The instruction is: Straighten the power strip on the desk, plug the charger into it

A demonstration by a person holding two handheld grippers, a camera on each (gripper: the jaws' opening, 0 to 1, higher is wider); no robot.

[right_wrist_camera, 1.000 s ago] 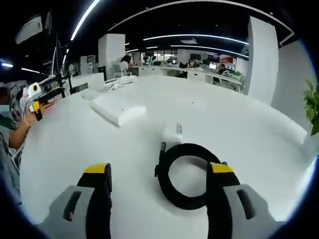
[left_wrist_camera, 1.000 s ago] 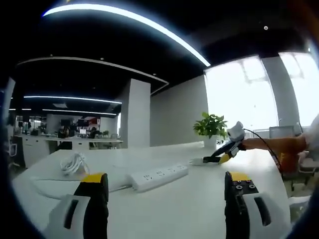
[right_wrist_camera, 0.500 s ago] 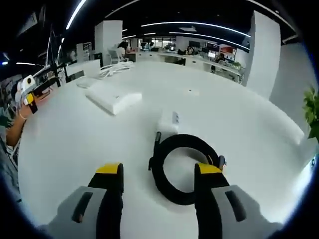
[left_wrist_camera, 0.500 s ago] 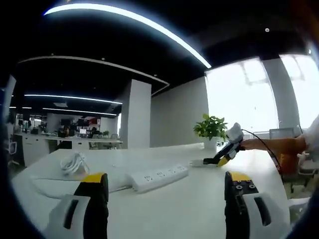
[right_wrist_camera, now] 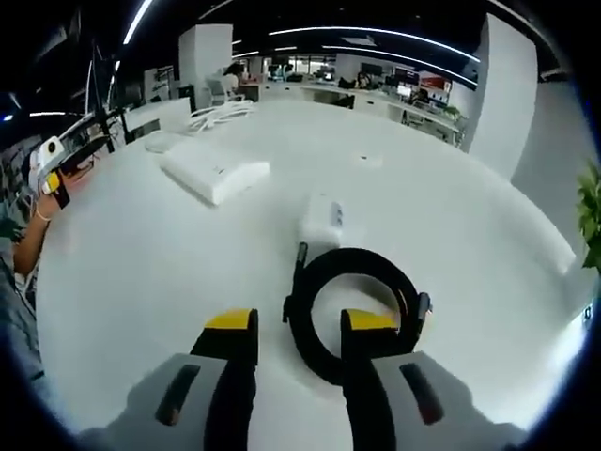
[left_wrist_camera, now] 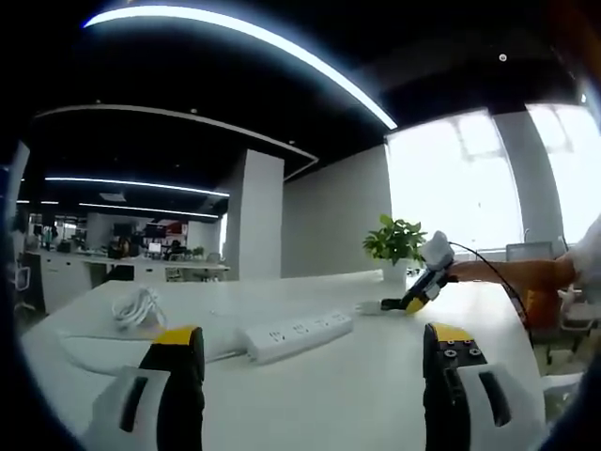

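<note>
The broad white bench point(right_wrist_camera: 141, 244) carries a long white rectangular power strip point(left_wrist_camera: 299, 334), lying askew ahead of the wide-open left claw point(left_wrist_camera: 312, 362). Nearer the right claw point(right_wrist_camera: 296, 324), whose jaws stand narrowly parted and empty, sits the small white block charger point(right_wrist_camera: 321, 221), just beyond its coiled black cable point(right_wrist_camera: 355, 315).

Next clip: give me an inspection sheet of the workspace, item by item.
Surface: white desk, bare around the items.
Job's things: power strip lying at an angle; white charger beside its coiled black cable.
Clutter: bundle of white cord at the desk's far end.
Grippers: left gripper open, off the desk; right gripper jaws narrowed over the coil, grip unclear.
Cables: black coil, white bundle.
Surroundings: open office, potted plant, window.
</note>
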